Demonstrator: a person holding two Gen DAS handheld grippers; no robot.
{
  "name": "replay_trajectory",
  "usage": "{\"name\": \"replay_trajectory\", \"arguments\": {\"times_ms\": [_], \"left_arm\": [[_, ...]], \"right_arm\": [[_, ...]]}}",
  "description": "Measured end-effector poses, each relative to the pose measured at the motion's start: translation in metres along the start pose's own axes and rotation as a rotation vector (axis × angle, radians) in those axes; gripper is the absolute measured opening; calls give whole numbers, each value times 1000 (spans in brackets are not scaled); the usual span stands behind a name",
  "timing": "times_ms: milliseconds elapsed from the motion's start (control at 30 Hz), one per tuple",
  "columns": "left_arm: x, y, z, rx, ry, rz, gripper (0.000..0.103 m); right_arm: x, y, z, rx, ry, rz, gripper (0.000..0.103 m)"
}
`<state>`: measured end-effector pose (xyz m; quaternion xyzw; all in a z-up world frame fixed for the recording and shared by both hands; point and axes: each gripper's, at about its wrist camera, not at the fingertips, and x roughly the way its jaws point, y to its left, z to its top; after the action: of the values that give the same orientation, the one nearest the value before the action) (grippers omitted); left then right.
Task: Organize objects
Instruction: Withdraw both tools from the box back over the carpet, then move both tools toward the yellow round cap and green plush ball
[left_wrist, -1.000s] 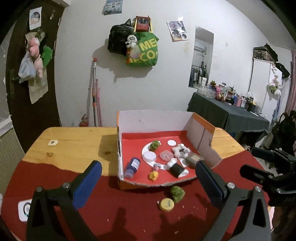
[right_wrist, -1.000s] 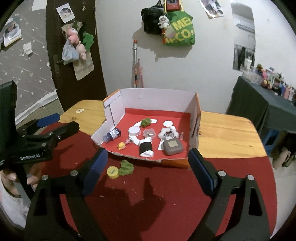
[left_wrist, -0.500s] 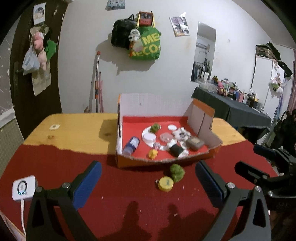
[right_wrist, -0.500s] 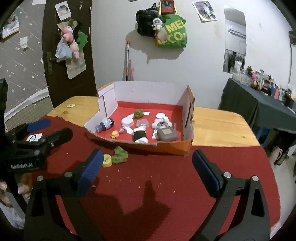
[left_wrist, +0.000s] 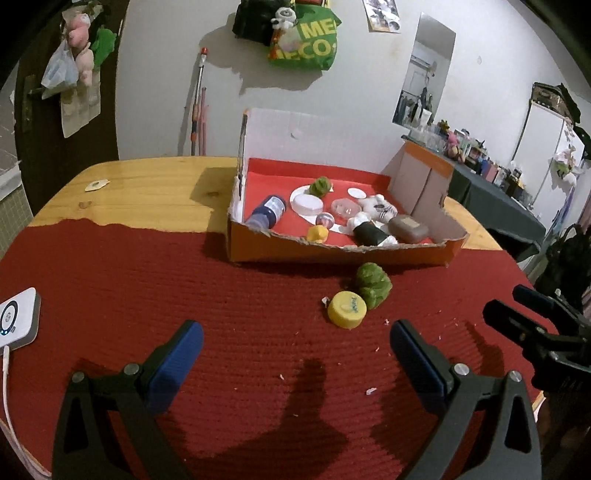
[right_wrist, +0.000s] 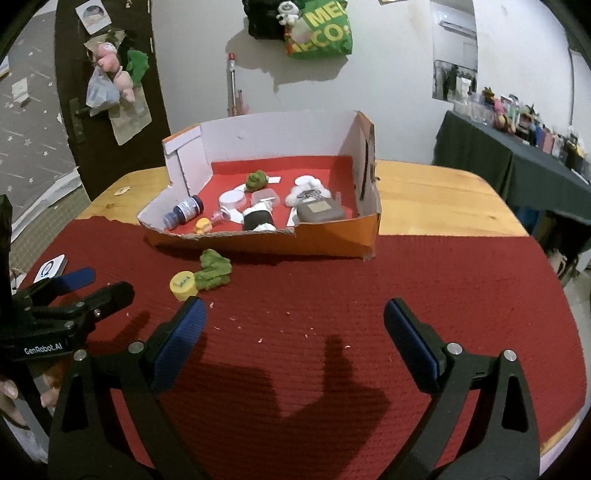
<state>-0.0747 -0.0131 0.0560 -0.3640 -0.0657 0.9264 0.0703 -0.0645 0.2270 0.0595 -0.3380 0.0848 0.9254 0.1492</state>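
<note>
An orange cardboard box (left_wrist: 332, 253) (right_wrist: 325, 236) with a red floor holds several small items: a blue bottle (left_wrist: 267, 214), a white lid, a green lump, a black-and-white roll (right_wrist: 258, 221) and a grey case (right_wrist: 319, 212). On the red mat in front of it lie a yellow cap (left_wrist: 347, 308) (right_wrist: 183, 285) and a green plush lump (left_wrist: 371, 282) (right_wrist: 214, 271), touching. My left gripper (left_wrist: 295, 341) hangs open just short of them, nothing between its fingers. Over bare mat my right gripper (right_wrist: 295, 319) stands open and empty, the cap just beyond its left finger (right_wrist: 184, 328).
A white charger puck (left_wrist: 16, 321) with a cable lies at the mat's left edge. Bare wooden tabletop (right_wrist: 436, 199) lies behind and beside the box. A dark-clothed side table (right_wrist: 517, 162) with bottles stands at the right. Bags hang on the wall.
Both grippers have come down toward the mat, so the box, the cap and the green lump look larger and nearer. The right jaws stand a little wider than a second ago.
</note>
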Motion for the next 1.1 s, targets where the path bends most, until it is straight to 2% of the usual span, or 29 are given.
{"name": "replay_trajectory", "arguments": {"times_ms": [367, 600, 800, 933, 1100], "left_arm": [[23, -14, -1, 37, 81, -11, 103], [41, -20, 11, 73, 110, -7, 103], [52, -15, 18, 115, 130, -10, 103], [59, -14, 19, 170, 144, -11, 103], [69, -12, 19, 213, 170, 4, 103]], "right_arm": [[14, -8, -1, 2, 27, -3, 98], [20, -15, 0, -18, 34, -20, 98], [39, -13, 6, -44, 93, 47, 98], [56, -6, 10, -65, 167, 134, 98], [63, 2, 15, -91, 182, 152, 98]]}}
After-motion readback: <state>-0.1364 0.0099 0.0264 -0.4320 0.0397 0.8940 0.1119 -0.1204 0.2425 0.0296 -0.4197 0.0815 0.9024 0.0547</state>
